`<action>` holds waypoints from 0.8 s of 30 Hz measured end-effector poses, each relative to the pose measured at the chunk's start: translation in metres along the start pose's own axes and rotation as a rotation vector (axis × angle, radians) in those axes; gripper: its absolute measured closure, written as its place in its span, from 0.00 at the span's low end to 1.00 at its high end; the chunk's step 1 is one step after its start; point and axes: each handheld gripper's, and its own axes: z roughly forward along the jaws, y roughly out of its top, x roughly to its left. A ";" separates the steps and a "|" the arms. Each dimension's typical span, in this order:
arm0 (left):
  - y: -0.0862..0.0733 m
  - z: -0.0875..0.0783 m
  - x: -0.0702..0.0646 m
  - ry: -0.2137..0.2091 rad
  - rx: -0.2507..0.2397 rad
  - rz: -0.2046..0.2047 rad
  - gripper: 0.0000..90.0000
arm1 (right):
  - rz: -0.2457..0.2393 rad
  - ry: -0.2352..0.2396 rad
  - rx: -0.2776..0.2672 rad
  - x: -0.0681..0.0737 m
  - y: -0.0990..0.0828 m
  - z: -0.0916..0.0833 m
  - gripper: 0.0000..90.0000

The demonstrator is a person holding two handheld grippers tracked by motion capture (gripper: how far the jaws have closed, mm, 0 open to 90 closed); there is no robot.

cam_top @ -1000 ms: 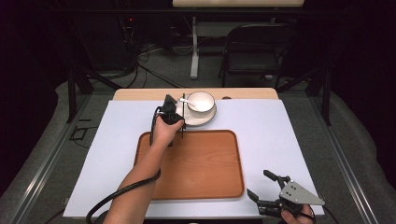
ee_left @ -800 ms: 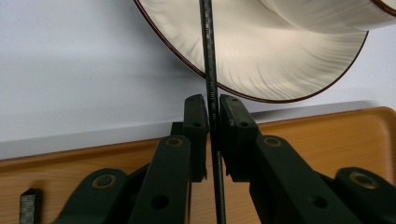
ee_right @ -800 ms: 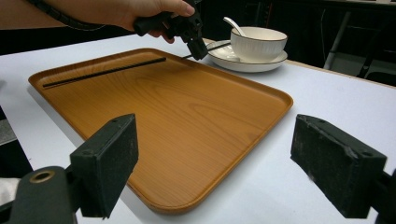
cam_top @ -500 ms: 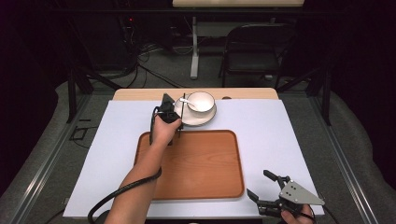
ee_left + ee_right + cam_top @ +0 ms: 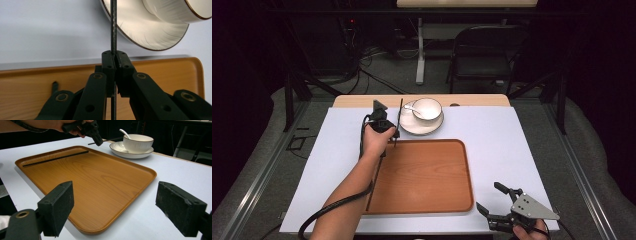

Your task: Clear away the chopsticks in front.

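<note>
Above tray, left gripper clamping chopstick

Both grippers are black, with linked arms pinned by brass-coloured rivets and block-shaped jaws bearing small screw holes. The right gripper carries a grey three-cornered plate. The left gripper trails a black cable along a bare forearm.

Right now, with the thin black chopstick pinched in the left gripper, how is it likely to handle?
The thin black chopstick looks stiff: it runs dead straight past the left gripper. It is probably light, being so slender. Clamped at one narrow spot, it may pivot or slip, and it could knock the white gold-rimmed saucer close beside it.
</note>
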 end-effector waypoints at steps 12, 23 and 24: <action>-0.032 -0.039 0.034 -0.027 -0.008 0.043 0.96 | 0.010 -0.002 0.003 0.000 0.000 0.001 0.16; -0.069 -0.076 0.052 -0.050 -0.034 0.081 0.96 | 0.003 -0.004 0.003 0.000 0.000 0.000 0.16; -0.073 -0.078 0.053 -0.052 -0.037 0.085 0.96 | 0.002 -0.004 0.004 0.001 0.000 0.000 0.16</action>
